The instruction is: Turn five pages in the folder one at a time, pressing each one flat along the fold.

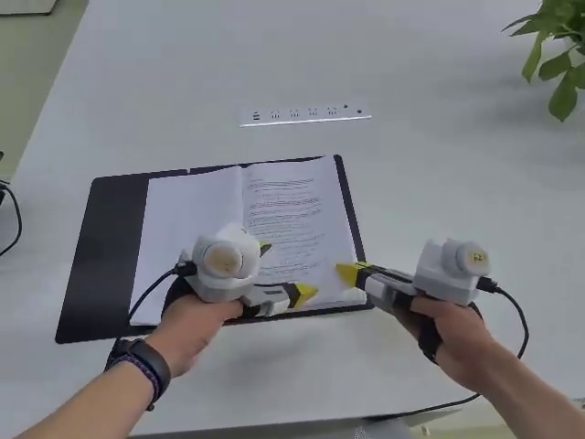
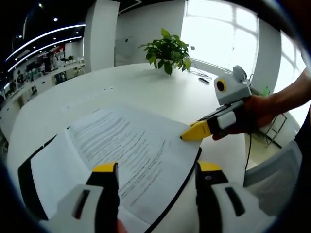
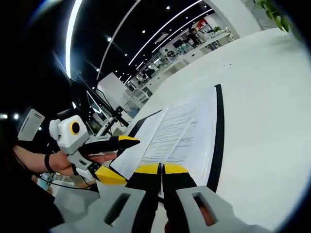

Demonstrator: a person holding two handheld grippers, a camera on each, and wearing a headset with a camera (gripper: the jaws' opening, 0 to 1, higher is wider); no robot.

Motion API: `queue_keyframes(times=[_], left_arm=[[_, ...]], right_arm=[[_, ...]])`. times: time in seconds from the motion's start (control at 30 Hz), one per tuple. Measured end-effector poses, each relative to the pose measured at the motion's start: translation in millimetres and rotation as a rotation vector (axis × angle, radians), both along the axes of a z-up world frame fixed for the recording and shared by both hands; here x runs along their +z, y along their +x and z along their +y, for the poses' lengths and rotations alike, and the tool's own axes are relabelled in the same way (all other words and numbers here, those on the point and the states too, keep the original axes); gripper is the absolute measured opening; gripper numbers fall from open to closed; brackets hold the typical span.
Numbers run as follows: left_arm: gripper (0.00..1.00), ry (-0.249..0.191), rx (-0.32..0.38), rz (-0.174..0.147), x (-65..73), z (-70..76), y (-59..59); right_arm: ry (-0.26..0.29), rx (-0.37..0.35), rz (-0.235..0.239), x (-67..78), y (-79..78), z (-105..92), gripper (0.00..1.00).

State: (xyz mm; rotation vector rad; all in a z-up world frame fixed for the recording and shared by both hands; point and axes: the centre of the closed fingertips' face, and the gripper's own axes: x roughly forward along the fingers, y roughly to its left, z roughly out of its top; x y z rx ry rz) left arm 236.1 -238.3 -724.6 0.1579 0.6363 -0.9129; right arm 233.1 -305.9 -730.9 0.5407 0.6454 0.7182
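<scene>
**Risk at the page corner: several sheets nipped at once, or a creased one.**

Nearest the person, the right gripper [image 1: 352,272] has its jaws drawn together at the near outer corner of the right-hand page [image 1: 292,219]; I cannot tell whether a sheet is caught between them. Just beside it, the left gripper [image 1: 302,294] hovers with its jaws spread wide over the page's near edge. The folder [image 1: 101,265] lies open on the table [image 1: 439,183]. If the closed jaws nip several sheets, pages would turn together. A hard pull from the corner could crease or tear the paper, or drag the folder. Farther in, nothing presses the fold [image 1: 242,219], so a turned page may spring back. The power strip [image 1: 306,113] and plant [image 1: 558,46] stand well apart.
</scene>
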Motion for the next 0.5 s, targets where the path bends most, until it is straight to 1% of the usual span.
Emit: queue_keyframes(times=[0.2,0.3,0.4,0.5], left_arm=[[0.66,-0.001,0.005,-0.013,4.5,14.5,-3.5],[0.66,-0.001,0.012,-0.018,6.9,23.0,-5.2],[0.67,0.002,0.018,-0.026,9.3,31.4,-7.0],[0.67,0.012,0.020,-0.037,11.6,43.7,-10.2]], right_arm=[[0.013,-0.005,-0.016,8.5,1.6,5.6,0.00],[0.026,0.005,-0.032,17.0,2.6,12.6,0.00],[0.025,0.025,-0.047,23.5,4.2,21.4,0.00],[0.036,0.048,-0.066,32.3,5.2,31.7,0.00]])
